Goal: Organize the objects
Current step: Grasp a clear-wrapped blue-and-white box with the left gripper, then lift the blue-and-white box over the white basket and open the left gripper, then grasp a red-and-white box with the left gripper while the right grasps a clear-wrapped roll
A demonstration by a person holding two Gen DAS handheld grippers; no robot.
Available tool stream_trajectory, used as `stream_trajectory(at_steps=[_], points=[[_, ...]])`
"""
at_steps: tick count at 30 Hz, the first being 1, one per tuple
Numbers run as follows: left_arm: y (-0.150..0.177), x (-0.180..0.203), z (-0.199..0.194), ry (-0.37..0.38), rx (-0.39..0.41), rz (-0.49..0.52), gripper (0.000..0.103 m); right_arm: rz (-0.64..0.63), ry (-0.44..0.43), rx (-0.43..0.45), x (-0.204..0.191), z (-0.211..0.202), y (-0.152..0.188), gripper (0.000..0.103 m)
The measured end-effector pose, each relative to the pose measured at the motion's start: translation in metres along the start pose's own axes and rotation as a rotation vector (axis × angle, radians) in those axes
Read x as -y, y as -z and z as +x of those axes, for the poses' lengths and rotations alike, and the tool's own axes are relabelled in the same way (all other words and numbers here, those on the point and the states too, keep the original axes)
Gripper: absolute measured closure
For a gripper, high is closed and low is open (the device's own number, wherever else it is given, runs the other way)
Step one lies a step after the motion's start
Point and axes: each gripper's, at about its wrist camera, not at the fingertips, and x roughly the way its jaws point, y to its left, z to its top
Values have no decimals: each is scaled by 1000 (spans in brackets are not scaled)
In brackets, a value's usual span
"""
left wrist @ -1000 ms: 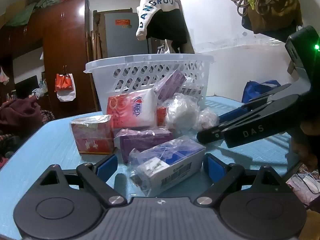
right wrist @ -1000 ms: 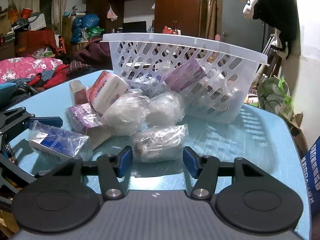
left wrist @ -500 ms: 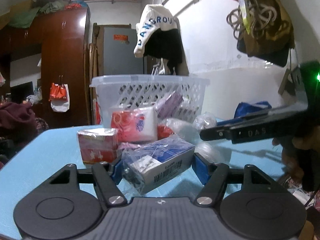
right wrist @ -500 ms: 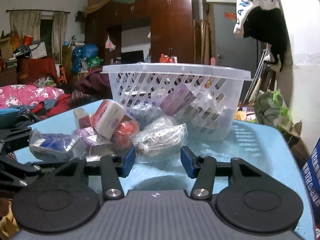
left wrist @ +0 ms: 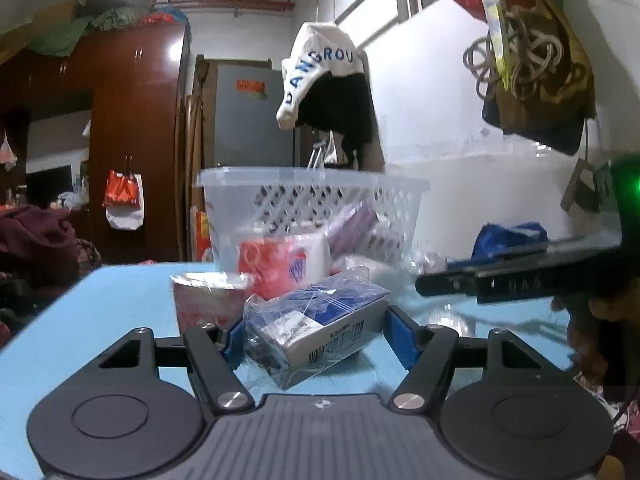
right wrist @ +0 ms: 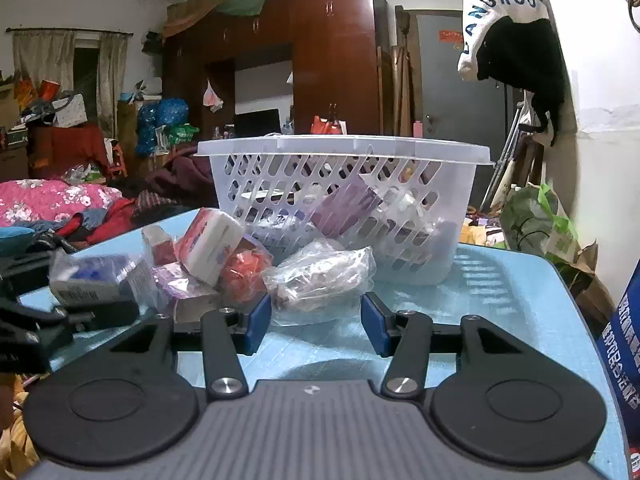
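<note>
The left claw (left wrist: pixel 316 338) pinches a blue and white box (left wrist: pixel 320 330) wrapped in clear plastic, its blue pads pressed against the two ends of the pack. The jaws closed onto it earlier in the last second and now stand steady. The box sits tilted between the pads, just above the blue counter (left wrist: pixel 100 312); whether its near corner touches the surface cannot be told. In the right wrist view the same box (right wrist: pixel 96 284) shows at the left edge, held in the dark fingers of the left claw.

The right claw (right wrist: pixel 316 320) has also narrowed a little and now grips a clear plastic bundle (right wrist: pixel 320 276), one pad at each end of it; the bundle appears raised off the counter (right wrist: pixel 500 292).

Farther back stands a white slotted basket (right wrist: pixel 344 152), with a purple pack (right wrist: pixel 344 208) leaning inside it. Between the basket and the claws lies a small heap: a red and white pack (right wrist: pixel 212 244) propped up at a slant, a red mesh ball (right wrist: pixel 244 272) beside it, a purple wrapped pack (right wrist: pixel 180 292) in front, and a red box (left wrist: pixel 208 300) to the left in the left wrist view. The right claw's fingers (left wrist: pixel 504 280) cross the right side of that view, blurred.
</note>
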Motion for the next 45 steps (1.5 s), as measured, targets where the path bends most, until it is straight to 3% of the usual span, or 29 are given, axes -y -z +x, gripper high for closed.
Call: stream_trajectory(at_steps=[5, 9, 13, 17, 21, 22, 24, 25, 26, 27, 32, 35, 38, 42, 45], points=[[-29, -12, -1, 33, 61, 14, 31, -17, 30, 54, -2, -10, -17, 50], [-77, -26, 12, 75, 99, 10, 31, -34, 70, 155, -5, -22, -53, 50], [-128, -32, 47, 117, 97, 27, 31, -74, 154, 190, -5, -4, -98, 50], [-152, -36, 97, 82, 26, -5, 31, -97, 212, 130, 5, 38, -129, 50], [-151, -31, 134, 29, -38, 17, 30, -132, 230, 62, 10, 68, -132, 49], [-150, -32, 140, 5, -48, 25, 23, -126, 231, 46, 10, 72, -132, 47], [-146, -37, 147, -36, -77, -2, 5, -111, 263, 46, 9, 68, -127, 26], [-144, -42, 144, -18, -78, -23, 2, -107, 280, 56, 7, 60, -123, 19], [-142, -47, 137, 9, -71, -41, 2, -100, 261, 79, 7, 46, -114, 1], [-138, -52, 126, 31, -56, -61, 2, -93, 215, 117, 5, 30, -103, 0], [-95, -68, 57, 53, 43, -99, 0, -54, 78, 136, -18, -36, -24, 0], [-69, -70, 32, 11, 29, -92, 0, -42, 10, 133, -35, -61, 24, 0], [-47, -74, 19, 7, 2, -107, 0, -19, -65, 126, -43, -68, 49, 1], [-36, -73, 33, -25, -75, -58, 0, -11, -114, 74, -53, -63, 58, 27], [-38, -74, 48, -62, -122, -53, 0, -45, -90, 49, -55, -56, 53, 38]])
